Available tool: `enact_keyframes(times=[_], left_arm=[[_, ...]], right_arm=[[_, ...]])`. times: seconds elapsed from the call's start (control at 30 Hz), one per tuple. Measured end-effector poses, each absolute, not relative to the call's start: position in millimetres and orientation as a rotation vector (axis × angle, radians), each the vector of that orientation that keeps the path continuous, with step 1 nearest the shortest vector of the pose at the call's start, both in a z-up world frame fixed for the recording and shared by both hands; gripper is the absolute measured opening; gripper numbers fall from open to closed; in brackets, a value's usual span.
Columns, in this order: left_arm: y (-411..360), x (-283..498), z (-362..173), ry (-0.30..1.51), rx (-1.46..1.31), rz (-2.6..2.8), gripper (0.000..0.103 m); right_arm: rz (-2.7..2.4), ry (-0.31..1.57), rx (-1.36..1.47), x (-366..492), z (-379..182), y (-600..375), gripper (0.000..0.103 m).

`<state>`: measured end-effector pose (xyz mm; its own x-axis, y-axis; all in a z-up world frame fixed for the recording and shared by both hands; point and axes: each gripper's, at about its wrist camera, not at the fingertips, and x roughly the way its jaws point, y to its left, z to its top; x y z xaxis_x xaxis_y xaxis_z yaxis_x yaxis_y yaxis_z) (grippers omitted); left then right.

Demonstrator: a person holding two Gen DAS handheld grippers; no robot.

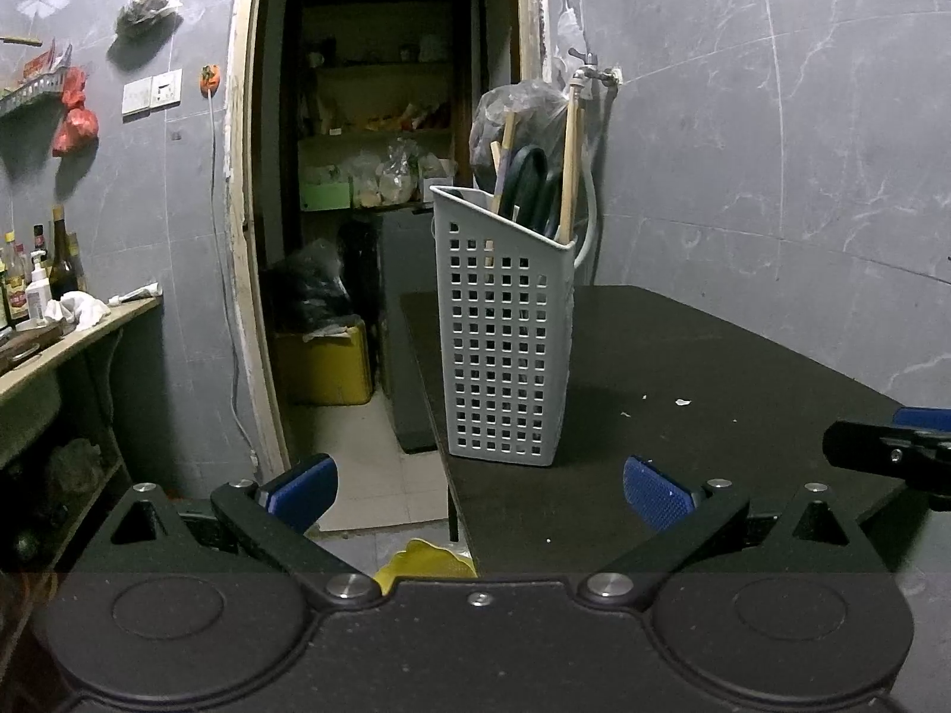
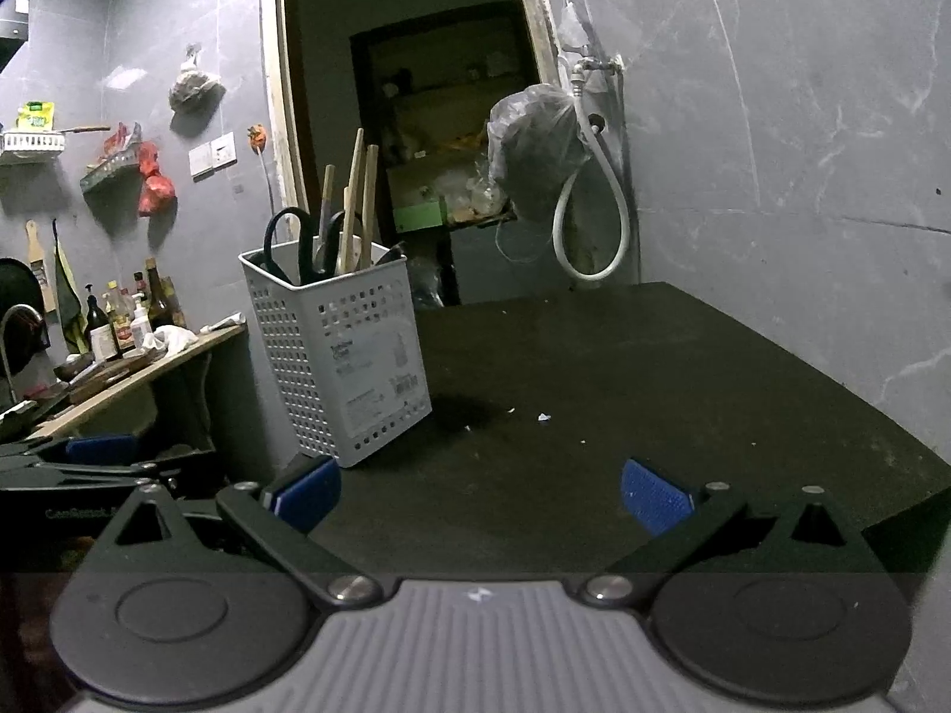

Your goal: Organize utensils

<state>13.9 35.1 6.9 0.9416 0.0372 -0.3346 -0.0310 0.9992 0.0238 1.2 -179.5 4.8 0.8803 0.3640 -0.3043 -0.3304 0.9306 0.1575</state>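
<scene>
A grey perforated utensil holder [image 1: 505, 333] [image 2: 342, 350] stands upright near the left edge of the black table [image 1: 683, 386] [image 2: 624, 386]. Black-handled scissors [image 1: 526, 184] [image 2: 291, 240] and wooden chopsticks [image 1: 570, 160] [image 2: 356, 202] stick up out of it. My left gripper [image 1: 478, 493] hangs open in front of the holder, nothing between its blue pads [image 1: 657, 493]. My right gripper [image 2: 481, 493] is open too, over the table to the right of the holder, and empty. The right gripper's tip [image 1: 885, 445] shows at the right edge of the left wrist view.
A doorway [image 1: 380, 178] behind the table opens onto shelves and a yellow bin [image 1: 324, 365]. A counter [image 2: 137, 368] with bottles runs along the left wall. A tap with a hose [image 2: 588, 190] and a plastic bag [image 2: 535, 148] hang on the back wall. White crumbs [image 2: 542, 416] lie on the table.
</scene>
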Motion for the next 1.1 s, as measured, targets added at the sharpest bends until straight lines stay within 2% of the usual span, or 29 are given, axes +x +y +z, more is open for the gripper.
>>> enact_keyframes(times=[1.1], left_arm=[[34.2, 11.6, 6.1, 0.344, 0.022, 0.032, 0.102]], right_arm=[[0.347, 0.356, 0.090, 7.2, 3.9, -178.9, 0.103]])
